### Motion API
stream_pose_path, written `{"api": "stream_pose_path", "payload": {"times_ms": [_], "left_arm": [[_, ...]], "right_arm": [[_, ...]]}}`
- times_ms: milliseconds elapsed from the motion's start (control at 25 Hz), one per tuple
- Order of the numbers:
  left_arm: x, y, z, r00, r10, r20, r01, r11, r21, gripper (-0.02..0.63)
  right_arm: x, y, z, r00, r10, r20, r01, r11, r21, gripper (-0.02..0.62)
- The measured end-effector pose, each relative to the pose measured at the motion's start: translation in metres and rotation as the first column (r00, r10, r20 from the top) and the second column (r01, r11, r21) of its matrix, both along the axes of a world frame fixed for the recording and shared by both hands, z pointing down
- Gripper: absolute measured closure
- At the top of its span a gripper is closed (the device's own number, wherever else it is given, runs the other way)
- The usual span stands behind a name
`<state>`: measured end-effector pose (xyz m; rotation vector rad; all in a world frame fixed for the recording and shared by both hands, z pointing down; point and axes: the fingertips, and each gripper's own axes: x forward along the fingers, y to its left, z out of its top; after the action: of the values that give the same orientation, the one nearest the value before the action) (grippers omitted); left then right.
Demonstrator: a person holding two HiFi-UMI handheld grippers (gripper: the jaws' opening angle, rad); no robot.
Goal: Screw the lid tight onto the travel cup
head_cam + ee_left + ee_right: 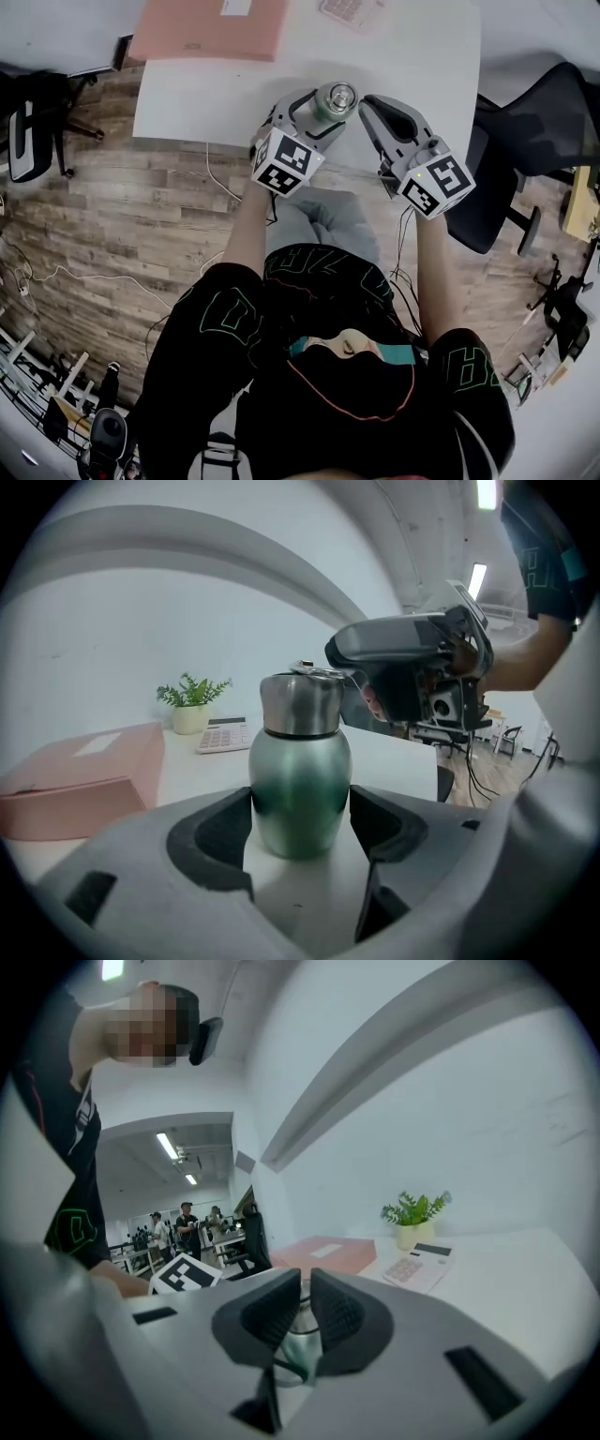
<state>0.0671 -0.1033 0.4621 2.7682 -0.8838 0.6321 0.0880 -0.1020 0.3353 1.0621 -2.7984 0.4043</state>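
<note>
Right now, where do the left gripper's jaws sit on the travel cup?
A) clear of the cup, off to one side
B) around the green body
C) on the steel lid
B: in the left gripper view, the left gripper has its pads against both sides of the travel cup on its green body, below the steel lid.

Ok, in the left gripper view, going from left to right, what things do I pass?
From the left: pink box → potted plant → calculator → travel cup → right claw.
</note>
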Motion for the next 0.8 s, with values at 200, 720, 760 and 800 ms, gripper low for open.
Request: {"api": "stream_pose_path", "payload": {"times_ms": [200, 720, 760, 800], "left_arm": [[-0.004, 0.005, -0.011, 0.997, 0.029, 0.070, -0.030, 1.000, 0.011, 0.287], [-0.032, 0.011, -0.041, 0.976, 0.054, 0.213, -0.054, 0.999, -0.008, 0.460], [-0.036, 0.009, -0.043, 0.975, 0.043, 0.216, -0.042, 0.999, -0.010, 0.485], [-0.041, 0.007, -0.047, 0.976, 0.030, 0.217, -0.029, 1.000, -0.009, 0.491]], "right_arm": [[0.013, -0.011, -0.010, 0.999, 0.051, -0.020, -0.051, 0.999, 0.012, 0.591], [0.024, -0.034, -0.026, 0.991, 0.121, -0.056, -0.120, 0.993, 0.021, 0.591], [0.024, -0.036, -0.029, 0.991, 0.124, -0.054, -0.123, 0.992, 0.023, 0.591], [0.023, -0.037, -0.032, 0.991, 0.126, -0.052, -0.125, 0.992, 0.028, 0.591]]}}
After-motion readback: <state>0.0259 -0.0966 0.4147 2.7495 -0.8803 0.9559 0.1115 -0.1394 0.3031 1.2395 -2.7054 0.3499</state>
